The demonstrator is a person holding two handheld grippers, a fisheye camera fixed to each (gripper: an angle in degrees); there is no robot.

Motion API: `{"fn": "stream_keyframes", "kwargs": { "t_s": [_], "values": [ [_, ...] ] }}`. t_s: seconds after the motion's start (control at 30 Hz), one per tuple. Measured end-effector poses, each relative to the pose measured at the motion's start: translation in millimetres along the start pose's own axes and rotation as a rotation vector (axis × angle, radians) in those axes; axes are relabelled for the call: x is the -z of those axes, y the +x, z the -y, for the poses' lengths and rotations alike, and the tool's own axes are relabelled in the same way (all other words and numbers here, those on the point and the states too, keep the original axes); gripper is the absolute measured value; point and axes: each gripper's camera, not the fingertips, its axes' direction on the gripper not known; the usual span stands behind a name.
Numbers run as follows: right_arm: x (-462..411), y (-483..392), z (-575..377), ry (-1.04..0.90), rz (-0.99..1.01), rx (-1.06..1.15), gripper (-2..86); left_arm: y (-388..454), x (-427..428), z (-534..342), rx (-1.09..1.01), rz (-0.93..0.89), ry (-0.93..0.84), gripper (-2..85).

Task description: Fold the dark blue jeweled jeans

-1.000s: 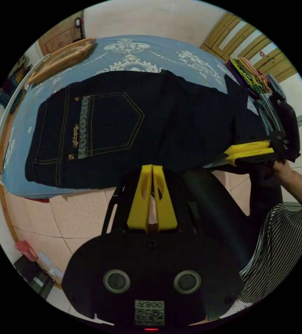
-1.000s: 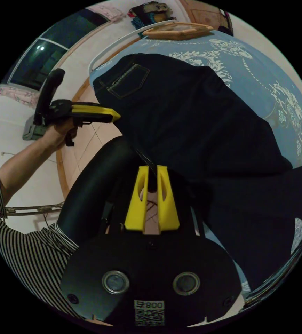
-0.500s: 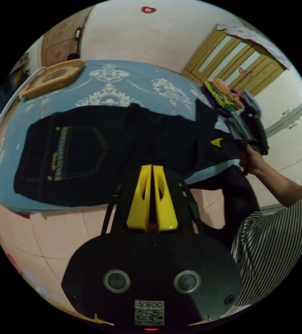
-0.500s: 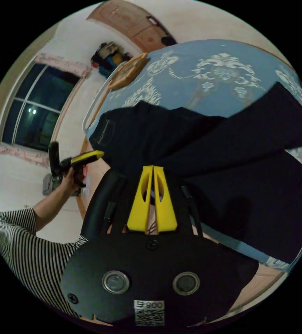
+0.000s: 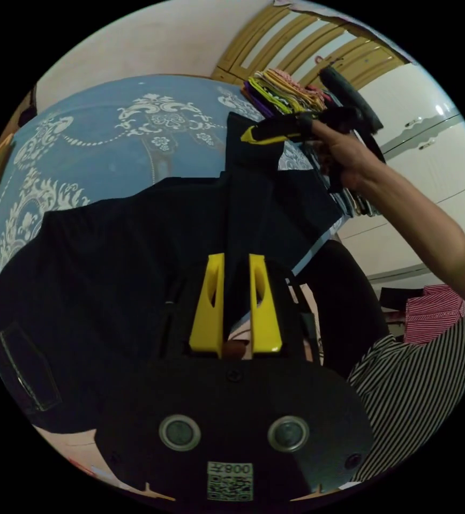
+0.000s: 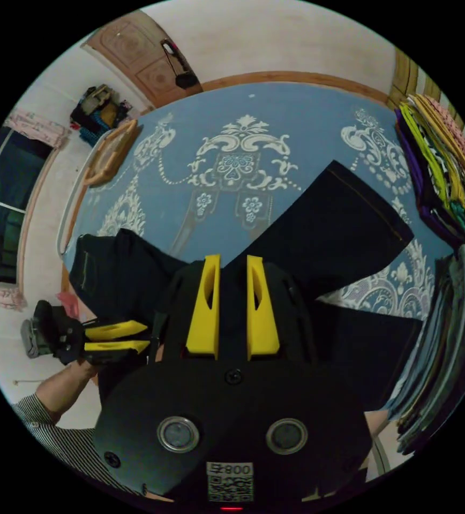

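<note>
1. Dark blue jeans, lying on a blue bedspread with a white ornamental print; one back pocket lies at the lower left of the left gripper view.
2. Left gripper, yellow jaws slightly parted with a strip of jeans fabric running between them; whether they clamp it cannot be told.
3. Right gripper, jaws set apart over dark cloth, grip likewise uncertain; one trouser leg spreads beyond it across the bedspread.
4. Stack of folded clothes, at the bed's edge beside the trouser leg.
</note>
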Motion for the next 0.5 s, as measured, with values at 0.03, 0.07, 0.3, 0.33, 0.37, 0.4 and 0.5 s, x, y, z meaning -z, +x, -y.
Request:
{"fn": "stream_keyframes", "kwargs": {
  "t_s": [0.03,0.07,0.3,0.33,0.37,0.4,0.5],
  "values": [
    [8,-6,8,-0.014,-0.021,-0.006,8.2,0,-7,9,-0.003,0.007,-0.014,7.1],
    [11,-9,12,-0.021,-0.031,-0.010,8.2,-1,-14,18,0.000,0.008,-0.025,7.2],
    [39,-37,35,-0.195,-0.108,-0.082,8.0,-4,-47,53,0.021,0.000,-0.069,7.3],
    [47,-40,33,-0.194,-0.111,-0.095,7.8,-4,-52,58,0.021,0.005,-0.070,7.3],
    [53,-42,32,-0.180,-0.107,-0.103,7.6,-3,-56,64,0.020,0.006,-0.071,7.1],
    [63,-45,30,-0.176,-0.094,-0.120,7.3,-3,-58,66,0.019,0.007,-0.072,7.0],
    [90,-56,25,-0.177,-0.081,-0.099,6.5,-2,-67,79,0.017,0.010,-0.076,5.9]
  ]
}}
